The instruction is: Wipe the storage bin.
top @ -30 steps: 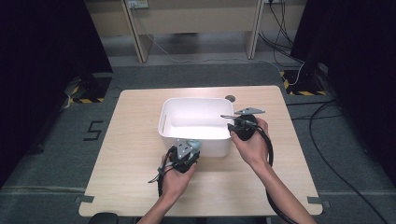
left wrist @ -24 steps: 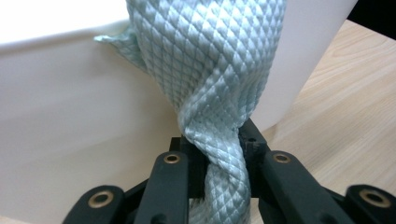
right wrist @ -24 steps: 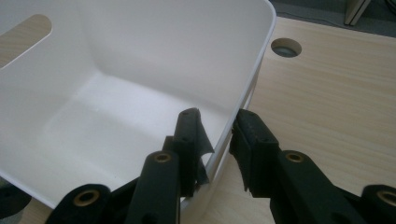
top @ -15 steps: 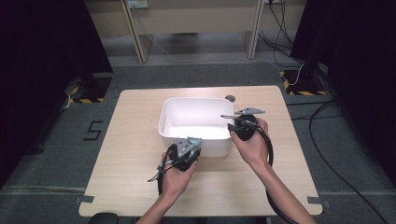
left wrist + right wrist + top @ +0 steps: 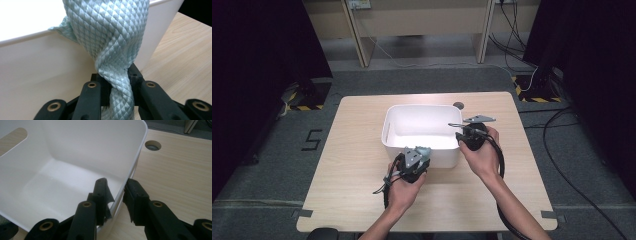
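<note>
Wooden table [image 5: 352, 165] is bearing a white bin [image 5: 422, 131]. Left gripper [image 5: 117, 83] is clamping a pale green cloth [image 5: 110, 37] at the bin's near wall. Right gripper [image 5: 117, 192] is straddling and pinching the bin's right wall.

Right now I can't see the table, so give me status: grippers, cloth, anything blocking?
Left gripper shut on pale green cloth, hanging against the white tub. Right gripper clamped on the tub's side wall. Nothing in the way.
</note>
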{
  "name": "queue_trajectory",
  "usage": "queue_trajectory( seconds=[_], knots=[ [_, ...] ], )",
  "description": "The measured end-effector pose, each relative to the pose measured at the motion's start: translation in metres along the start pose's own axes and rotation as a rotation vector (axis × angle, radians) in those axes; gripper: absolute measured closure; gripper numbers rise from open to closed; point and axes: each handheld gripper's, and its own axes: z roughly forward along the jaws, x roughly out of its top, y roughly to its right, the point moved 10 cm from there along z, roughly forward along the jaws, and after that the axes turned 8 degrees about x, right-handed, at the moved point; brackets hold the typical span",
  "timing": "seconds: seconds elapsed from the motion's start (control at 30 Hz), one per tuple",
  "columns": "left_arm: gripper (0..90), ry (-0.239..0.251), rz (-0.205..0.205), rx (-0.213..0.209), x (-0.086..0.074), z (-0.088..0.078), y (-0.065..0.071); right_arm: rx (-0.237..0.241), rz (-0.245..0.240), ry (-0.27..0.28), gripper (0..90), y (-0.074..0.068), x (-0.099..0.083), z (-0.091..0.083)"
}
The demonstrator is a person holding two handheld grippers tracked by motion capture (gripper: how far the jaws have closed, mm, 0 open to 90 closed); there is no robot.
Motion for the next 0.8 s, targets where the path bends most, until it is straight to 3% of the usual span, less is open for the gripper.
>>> queue_trajectory(
  seconds=[0.8],
  knots=[
    [77.2, -0.033, 0.004, -0.016, -0.009, 0.012, 0.007, 0.0, 0.002, 0.0, 71.2, 0.0, 0.0, 0.0]
  ],
)
